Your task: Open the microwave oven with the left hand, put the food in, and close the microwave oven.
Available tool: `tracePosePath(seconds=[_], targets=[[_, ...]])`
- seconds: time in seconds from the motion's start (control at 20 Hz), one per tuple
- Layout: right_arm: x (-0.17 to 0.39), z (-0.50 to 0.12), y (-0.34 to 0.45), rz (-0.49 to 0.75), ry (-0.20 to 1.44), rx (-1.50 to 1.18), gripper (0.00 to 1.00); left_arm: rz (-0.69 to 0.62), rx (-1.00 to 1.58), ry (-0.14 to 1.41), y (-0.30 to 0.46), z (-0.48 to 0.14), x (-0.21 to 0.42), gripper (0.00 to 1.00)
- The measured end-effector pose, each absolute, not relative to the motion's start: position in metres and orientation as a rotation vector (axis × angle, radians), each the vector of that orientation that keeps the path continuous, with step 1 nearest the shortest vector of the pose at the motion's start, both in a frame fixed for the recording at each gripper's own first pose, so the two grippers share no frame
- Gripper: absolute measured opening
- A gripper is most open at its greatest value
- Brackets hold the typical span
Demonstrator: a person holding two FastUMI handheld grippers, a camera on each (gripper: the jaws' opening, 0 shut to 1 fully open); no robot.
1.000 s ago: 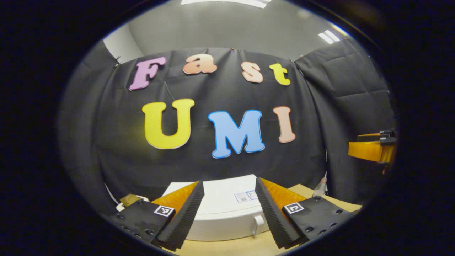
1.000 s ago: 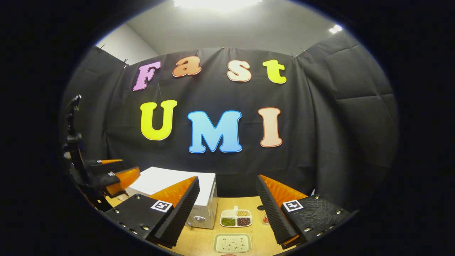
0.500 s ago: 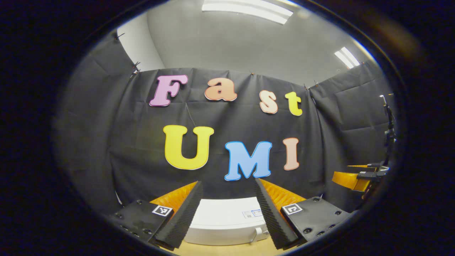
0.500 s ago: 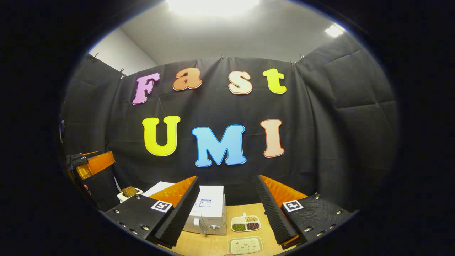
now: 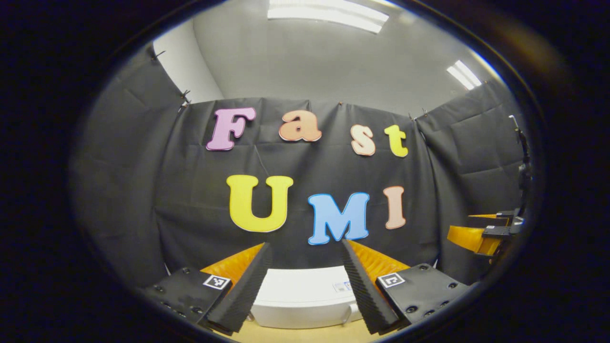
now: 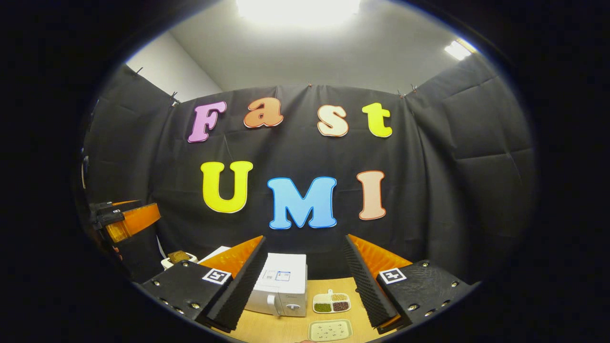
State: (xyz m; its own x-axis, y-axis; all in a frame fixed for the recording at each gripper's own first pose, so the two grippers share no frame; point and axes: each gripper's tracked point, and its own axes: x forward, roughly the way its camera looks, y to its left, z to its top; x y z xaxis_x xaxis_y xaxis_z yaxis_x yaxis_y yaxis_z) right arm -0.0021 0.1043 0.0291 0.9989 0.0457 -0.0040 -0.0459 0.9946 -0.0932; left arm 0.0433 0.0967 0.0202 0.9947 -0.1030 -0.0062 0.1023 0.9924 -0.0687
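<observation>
Both claws raised and spread, holding nothing.
The left claw (image 5: 305, 286) hangs above the white microwave oven (image 6: 281, 290), door apparently closed; right claw (image 6: 305, 281) faces the food tray (image 6: 331, 303) on the worktop (image 6: 286, 328).

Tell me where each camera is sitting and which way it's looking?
Left gripper view: rides on the left hand-held gripper, held high and facing the booth's black cloth wall; its own two fingers frame the top of the white microwave. The right hand-held gripper pokes in at the right edge.
Right gripper view: rides on the right hand-held gripper, facing the same wall from farther right; its fingers frame the microwave, a divided dish and a tray on the wooden table.
Shared: the microwave, the wall, and each other's gripper.
</observation>
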Motion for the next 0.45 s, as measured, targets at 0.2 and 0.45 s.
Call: tracePosePath(seconds=[0.2,0.45], targets=[[-0.002,0.031,0.096,0.065,0.017,-0.082,0.97,-0.090,-0.072,0.006,0.080,0.022,0.043,0.96],[-0.003,0.037,0.082,0.103,0.015,-0.083,0.97,-0.078,-0.055,0.009,0.052,0.026,0.041,0.96]])
